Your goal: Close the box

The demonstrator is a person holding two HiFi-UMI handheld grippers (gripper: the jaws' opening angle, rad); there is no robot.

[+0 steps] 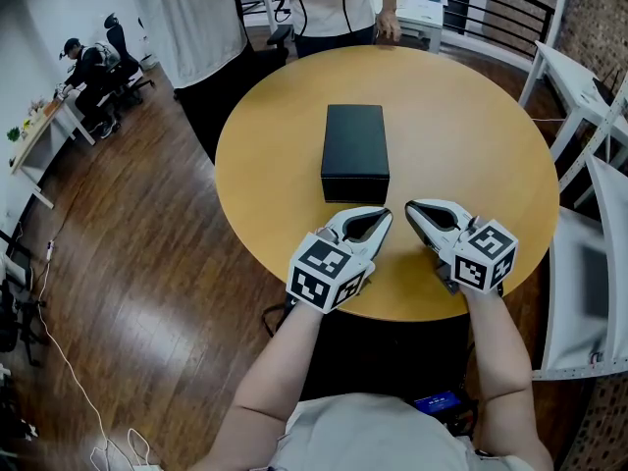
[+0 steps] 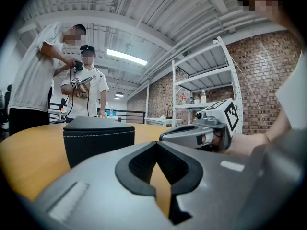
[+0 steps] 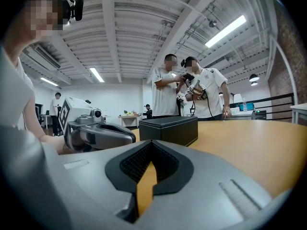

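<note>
A black box point(image 1: 354, 152) with white stitching lies in the middle of the round wooden table point(image 1: 461, 135), its lid down flat. Both grippers rest near the table's front edge, just short of the box, tips almost meeting. My left gripper point(image 1: 383, 215) is shut and holds nothing; its own view shows the box point(image 2: 98, 138) ahead to the left and the right gripper point(image 2: 201, 131) beside it. My right gripper point(image 1: 411, 207) is likewise shut with nothing in it; its view has the box point(image 3: 169, 128) ahead and the left gripper point(image 3: 96, 133) at its left.
Two people point(image 1: 339, 3) stand at the table's far side, handling a device with cables. White tables and chairs point(image 1: 589, 165) stand to the right. A seated person works at a desk point(image 1: 44, 130) far left. Wooden floor surrounds the table.
</note>
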